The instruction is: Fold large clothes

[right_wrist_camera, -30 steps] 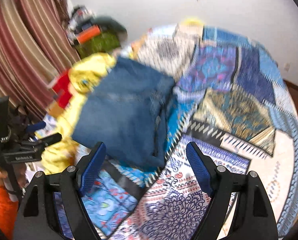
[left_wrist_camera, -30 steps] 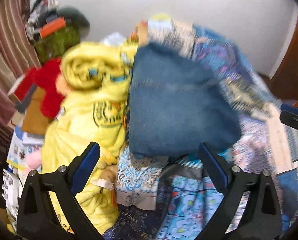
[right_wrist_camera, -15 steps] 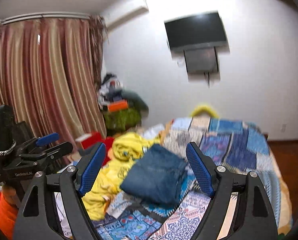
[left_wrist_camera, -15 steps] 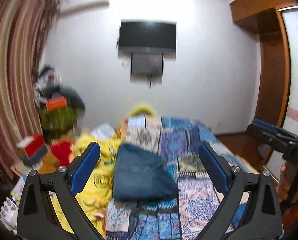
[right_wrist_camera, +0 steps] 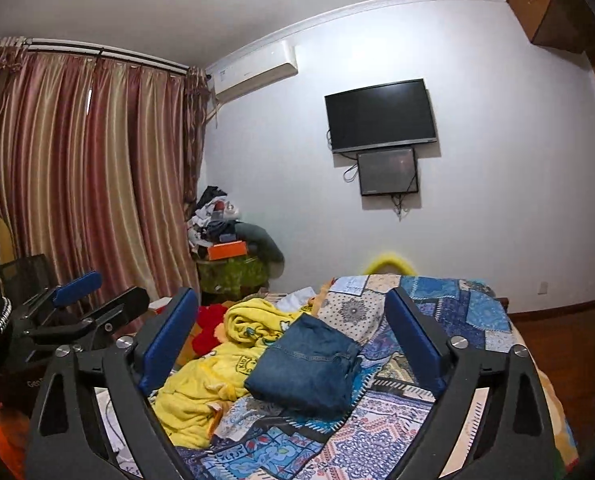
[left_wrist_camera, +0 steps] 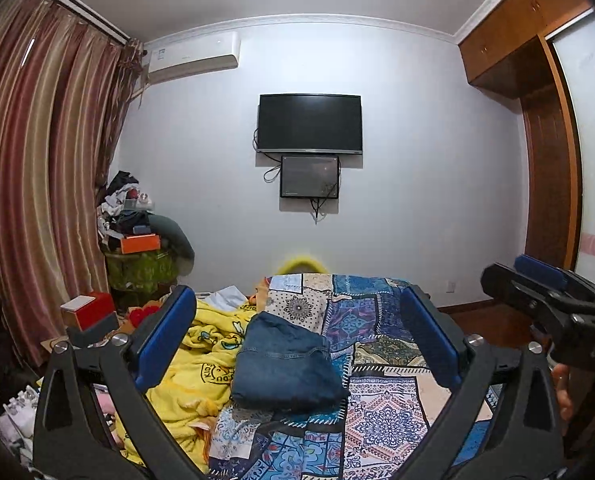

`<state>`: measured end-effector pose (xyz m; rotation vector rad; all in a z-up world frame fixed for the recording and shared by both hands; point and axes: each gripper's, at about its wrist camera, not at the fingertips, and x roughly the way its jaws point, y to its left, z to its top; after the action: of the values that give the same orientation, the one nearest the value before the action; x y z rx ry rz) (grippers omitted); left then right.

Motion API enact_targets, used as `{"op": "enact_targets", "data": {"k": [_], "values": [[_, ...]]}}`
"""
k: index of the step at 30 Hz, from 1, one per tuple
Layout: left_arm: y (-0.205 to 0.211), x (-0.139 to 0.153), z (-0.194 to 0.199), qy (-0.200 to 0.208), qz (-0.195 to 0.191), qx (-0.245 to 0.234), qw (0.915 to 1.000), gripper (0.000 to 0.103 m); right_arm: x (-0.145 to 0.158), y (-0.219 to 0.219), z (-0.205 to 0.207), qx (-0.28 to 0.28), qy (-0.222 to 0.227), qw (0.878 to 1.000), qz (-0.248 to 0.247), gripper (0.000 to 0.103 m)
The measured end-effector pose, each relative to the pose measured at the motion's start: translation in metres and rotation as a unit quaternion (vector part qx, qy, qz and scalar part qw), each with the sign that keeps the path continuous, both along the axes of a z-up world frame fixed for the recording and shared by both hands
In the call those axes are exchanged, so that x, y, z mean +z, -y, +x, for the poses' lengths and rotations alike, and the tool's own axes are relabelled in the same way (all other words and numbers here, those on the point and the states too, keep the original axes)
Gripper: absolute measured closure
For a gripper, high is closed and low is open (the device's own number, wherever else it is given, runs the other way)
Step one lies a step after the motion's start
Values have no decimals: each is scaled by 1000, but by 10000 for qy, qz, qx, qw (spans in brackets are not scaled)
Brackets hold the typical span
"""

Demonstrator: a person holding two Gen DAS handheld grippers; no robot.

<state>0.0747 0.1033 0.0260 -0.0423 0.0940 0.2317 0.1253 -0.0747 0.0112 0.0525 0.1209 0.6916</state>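
I hold both grippers raised above the near end of the bed (left_wrist_camera: 381,344). The left gripper (left_wrist_camera: 297,340) and right gripper (right_wrist_camera: 293,338) have fingers spread wide, empty. Folded jeans (left_wrist_camera: 287,364) lie mid-bed, beside a yellow blanket (left_wrist_camera: 201,368) on their left.

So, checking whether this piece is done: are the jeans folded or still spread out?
Folded. The jeans lie as a compact, layered rectangle on the patchwork bedspread, with neither hand-held gripper touching them.

Folded jeans (right_wrist_camera: 307,364) on patchwork bedspread (right_wrist_camera: 449,312), beside yellow blanket (right_wrist_camera: 217,376), between spread fingers (right_wrist_camera: 167,344).
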Motion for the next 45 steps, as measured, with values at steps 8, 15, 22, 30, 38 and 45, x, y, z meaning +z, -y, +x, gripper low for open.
{"op": "enact_targets", "data": {"k": [8,15,22,30,38,45], "values": [[2,-1,-8,0,-133,0,9999,1,1,3,1,-161,-16,9999,-8,0],[2,-4,-7,-24,-132,20,9999,1,-6,3,2,-186,-41,9998,-80,0],[3,-7,-3,-67,-133,42,9999,1,-12,4,2,-211,-123,9996,-135,0],[3,-9,2,-115,-134,36,9998,0,-11,7,0,-227,-169,9995,-151,0],[3,-11,5,-142,-152,32,9998,0,-8,9,0,-251,-190,9994,-163,0],[2,-11,5,-171,-178,0,9997,0,-7,11,0,-255,-228,9993,-154,0]]}}
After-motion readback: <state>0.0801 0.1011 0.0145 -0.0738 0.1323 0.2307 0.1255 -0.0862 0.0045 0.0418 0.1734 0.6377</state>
